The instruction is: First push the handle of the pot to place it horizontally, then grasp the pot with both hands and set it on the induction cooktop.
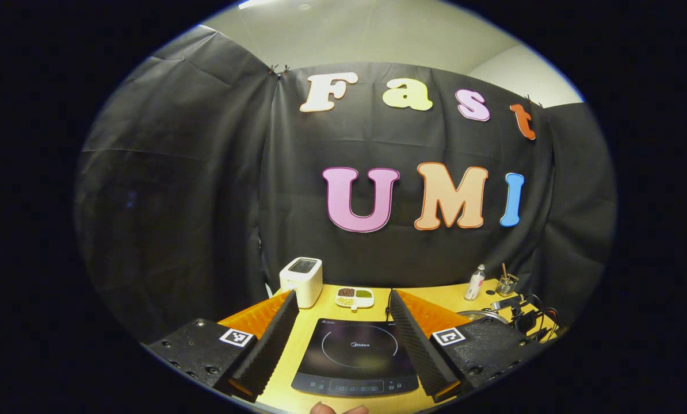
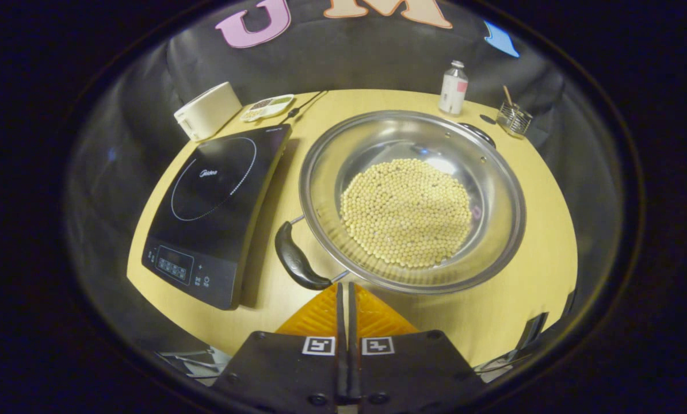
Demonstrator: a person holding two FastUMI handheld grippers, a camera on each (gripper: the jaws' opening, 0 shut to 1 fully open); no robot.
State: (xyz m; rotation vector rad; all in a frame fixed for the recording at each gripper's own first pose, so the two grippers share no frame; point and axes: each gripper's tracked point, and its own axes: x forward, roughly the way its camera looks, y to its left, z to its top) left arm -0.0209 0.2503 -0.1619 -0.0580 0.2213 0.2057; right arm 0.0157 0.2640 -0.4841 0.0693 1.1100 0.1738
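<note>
In the right gripper view a wide steel pot (image 2: 320, 172) holding pale soybeans (image 2: 407, 213) stands on the wooden table, right of the black induction cooktop (image 2: 211, 213). Its near black handle (image 2: 296, 260) points toward the lower left; the far handle (image 2: 477, 132) is at the back right. My right gripper (image 2: 346, 286) is shut and empty, its tips just beside the near handle's end and the pot's rim. My left gripper (image 1: 342, 294) hovers open over the cooktop (image 1: 355, 351), which lies between its fingers. The pot's rim (image 1: 481, 314) peeks out past the right finger.
A white toaster (image 2: 207, 110) and a small sectioned dish (image 2: 267, 107) stand behind the cooktop, whose cord runs to the back. A small bottle (image 2: 453, 87) and a glass jar (image 2: 514, 118) stand behind the pot. The table's edge curves close on the right.
</note>
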